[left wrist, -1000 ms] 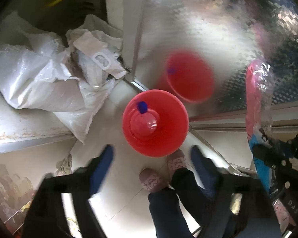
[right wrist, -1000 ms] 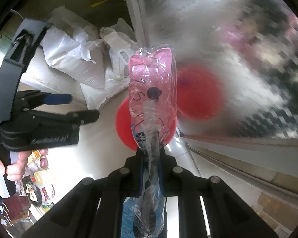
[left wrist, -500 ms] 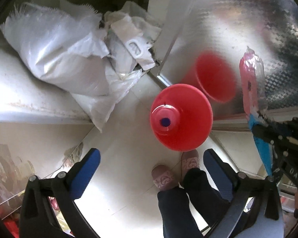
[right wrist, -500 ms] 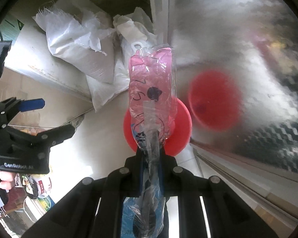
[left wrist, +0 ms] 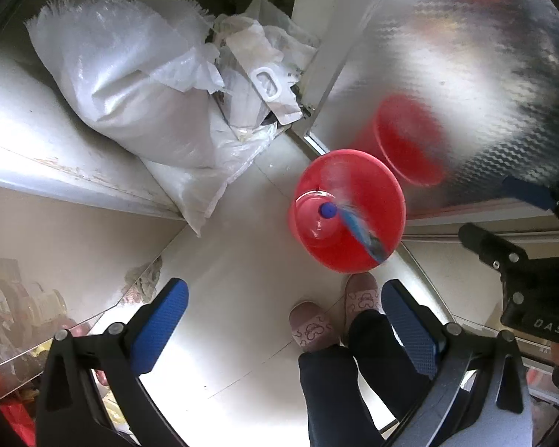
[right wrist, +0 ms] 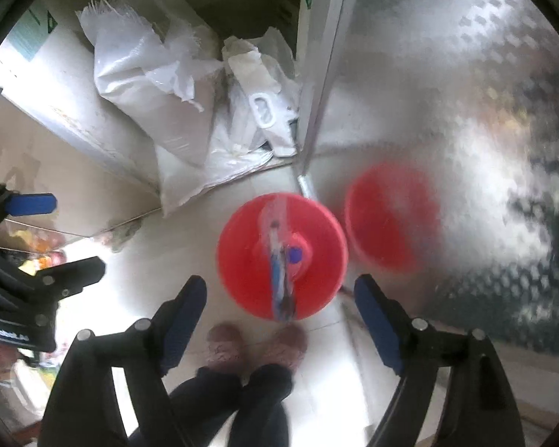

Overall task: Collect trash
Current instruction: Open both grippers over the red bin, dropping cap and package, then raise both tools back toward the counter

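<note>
Right wrist: wrapper [right wrist: 279,260] over red bin [right wrist: 242,283], right gripper [right wrist: 279,298] wide.

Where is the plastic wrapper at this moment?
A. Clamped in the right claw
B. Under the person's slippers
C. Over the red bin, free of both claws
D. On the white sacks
C: the blurred wrapper is over the red bin, with both the right claw and the left claw open and empty.

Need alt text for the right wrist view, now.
Seen from above, a blurred plastic wrapper drops over a red bucket on the floor, below the open right gripper. White sacks lie behind; the person's slippers show below.
</note>
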A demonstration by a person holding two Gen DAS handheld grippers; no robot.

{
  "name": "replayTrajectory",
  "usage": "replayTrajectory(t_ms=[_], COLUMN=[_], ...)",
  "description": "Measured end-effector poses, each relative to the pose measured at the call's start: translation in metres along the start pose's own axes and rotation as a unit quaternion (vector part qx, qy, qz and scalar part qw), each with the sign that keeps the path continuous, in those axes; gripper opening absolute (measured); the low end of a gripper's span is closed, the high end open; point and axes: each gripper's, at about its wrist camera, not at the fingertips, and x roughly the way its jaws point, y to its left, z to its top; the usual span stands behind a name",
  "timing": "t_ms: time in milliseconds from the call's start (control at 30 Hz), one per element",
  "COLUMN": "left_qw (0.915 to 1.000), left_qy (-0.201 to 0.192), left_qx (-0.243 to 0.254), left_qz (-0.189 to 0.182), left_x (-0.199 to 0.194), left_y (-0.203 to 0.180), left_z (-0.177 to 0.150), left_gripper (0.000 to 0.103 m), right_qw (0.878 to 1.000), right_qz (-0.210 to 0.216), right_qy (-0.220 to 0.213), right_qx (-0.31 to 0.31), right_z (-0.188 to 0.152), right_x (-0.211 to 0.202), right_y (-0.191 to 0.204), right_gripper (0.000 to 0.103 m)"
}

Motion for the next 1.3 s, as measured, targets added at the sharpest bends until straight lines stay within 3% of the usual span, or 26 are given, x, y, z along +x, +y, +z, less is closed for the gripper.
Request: replayTrajectory(t_ms=[100, 233, 400, 633, 733, 933, 1067, 1300], left_qw=[1.0, 0.9999, 0.9994, 0.9967, 0.9938, 0.9886, 0.9827, 0.9709], left_qy=[-0.003, -0.012, -0.03, -0.076, -0.104, -0.149, -0.181, -0.225], left_qx=[0.003, -0.006, -0.006, 0.002, 0.003, 0.012, 0.034, 0.079], left_qz=[0.007, 0.007, 0.017, 0.03, 0.039, 0.013, 0.016, -0.011], left_x=[-0.018, -0.063, -0.125, -0.232, -0.272, -0.333, -0.365, -0.414], left_y=[-0.003, -0.005, -0.011, -0.022, -0.025, -0.033, -0.047, -0.078], left_z=[-0.003, -0.007, -0.015, -0.017, -0.015, -0.009, 0.001, 0.026], left_gripper=[0.103, 0.103, 0.103, 0.103, 0.103, 0.103, 0.103, 0.103], right_qw=[1.0, 0.999, 0.998, 0.994, 0.991, 0.985, 0.983, 0.976], right_qz=[0.014, 0.028, 0.041, 0.047, 0.052, 0.041, 0.022, 0.004], right_qy=[-0.005, -0.014, -0.029, -0.088, -0.112, -0.163, -0.182, -0.217], right_qx=[0.002, -0.019, -0.024, -0.036, -0.042, -0.039, -0.032, 0.018], right_z=[-0.003, -0.003, -0.003, 0.008, 0.015, 0.019, 0.02, 0.025], right_x=[-0.021, -0.052, -0.111, -0.211, -0.248, -0.314, -0.34, -0.385], right_y=[0.001, 0.011, 0.018, 0.016, 0.014, 0.002, -0.008, -0.034], right_gripper=[0.081, 0.097, 0.097, 0.097, 0.102, 0.103, 0.103, 0.103])
